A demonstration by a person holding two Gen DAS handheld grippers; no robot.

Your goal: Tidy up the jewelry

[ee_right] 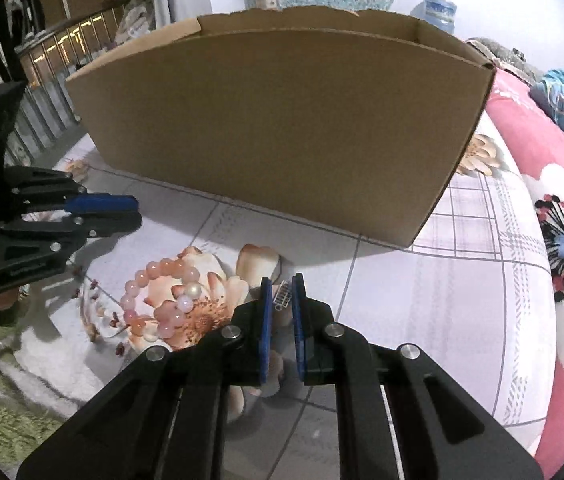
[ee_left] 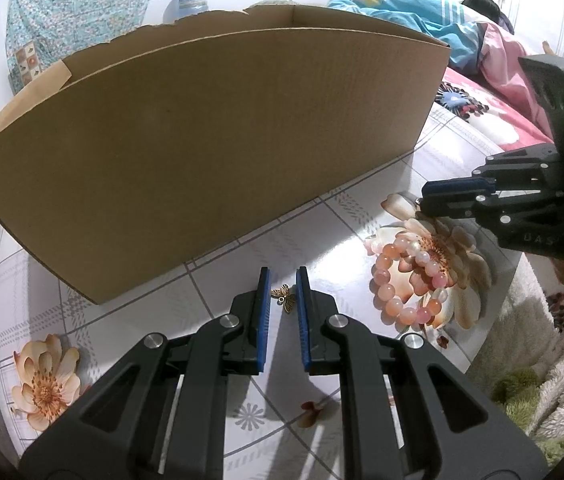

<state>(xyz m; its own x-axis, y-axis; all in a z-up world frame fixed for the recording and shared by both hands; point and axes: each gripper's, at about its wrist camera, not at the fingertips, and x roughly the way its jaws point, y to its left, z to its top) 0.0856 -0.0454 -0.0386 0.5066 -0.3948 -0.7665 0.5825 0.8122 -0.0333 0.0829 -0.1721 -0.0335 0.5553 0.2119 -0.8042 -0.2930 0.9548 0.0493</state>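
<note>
**Colleague:** In the left wrist view, how far are we?

**Me:** I judge we are in the middle. My left gripper [ee_left: 283, 284] is clenched on a small gold butterfly charm [ee_left: 284, 298], held between the blue pads above the bedsheet [ee_left: 210, 280]. The pink bead bracelet [ee_left: 410, 280] lies on the sheet to the right, untouched, just below my right gripper [ee_left: 422, 200]. The cardboard box [ee_left: 202, 152] stands directly ahead. I cannot see inside it, so I cannot say what is already stored.

**Colleague:** Is there room to move?

**Me:** The near wall of the box is tall, and the charm must go over its upper edge. Between the box and my fingers the sheet is free.

**Colleague:** And the right wrist view?

**Me:** My right gripper [ee_right: 281, 294] grasps a small silver piece [ee_right: 283, 299] with fine teeth; I cannot tell exactly what it is. The bracelet [ee_right: 162, 300] lies to the left on the printed flower, between the two grippers. The left gripper [ee_right: 134, 210] hangs near the left edge of the bed. The right corner of the box [ee_right: 282, 128] leaves open sheet, then the pink blanket [ee_right: 530, 152] begins.
</note>
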